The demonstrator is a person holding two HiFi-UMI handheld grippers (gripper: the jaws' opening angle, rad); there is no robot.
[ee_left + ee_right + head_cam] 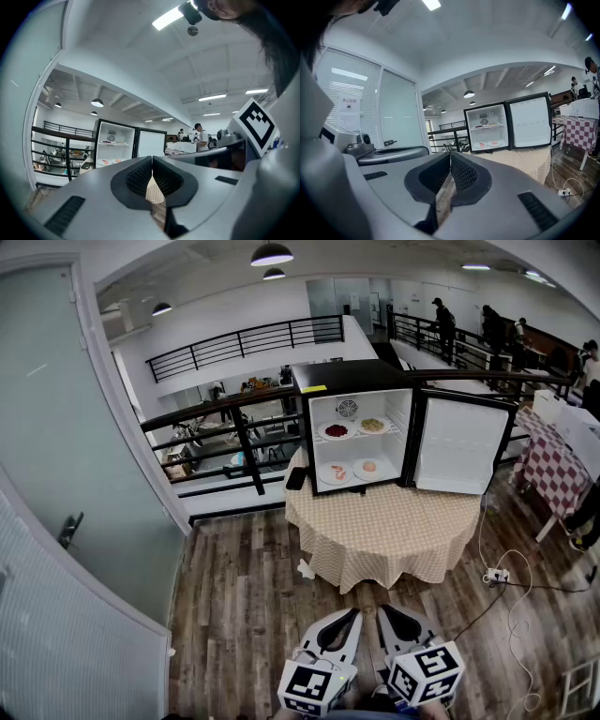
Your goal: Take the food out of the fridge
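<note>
A small black fridge [361,381] stands on a round table [384,531] with a checked cloth, its door [464,446] swung open to the right. On its upper shelf sit a plate of dark red food [336,430] and a plate of pale food [373,426]. Two plates with pink food [337,472] [369,467] rest on the lower level. My left gripper [352,613] and right gripper [382,611] hover side by side near the bottom of the head view, well short of the table, both shut and empty. The fridge [108,140] [487,126] appears far off in both gripper views.
A glass wall with a door handle [70,529] runs along the left. A black railing [225,427] stands behind the table. A power strip and white cable [497,576] lie on the wood floor at right. A checked table [553,470] and several people are at far right.
</note>
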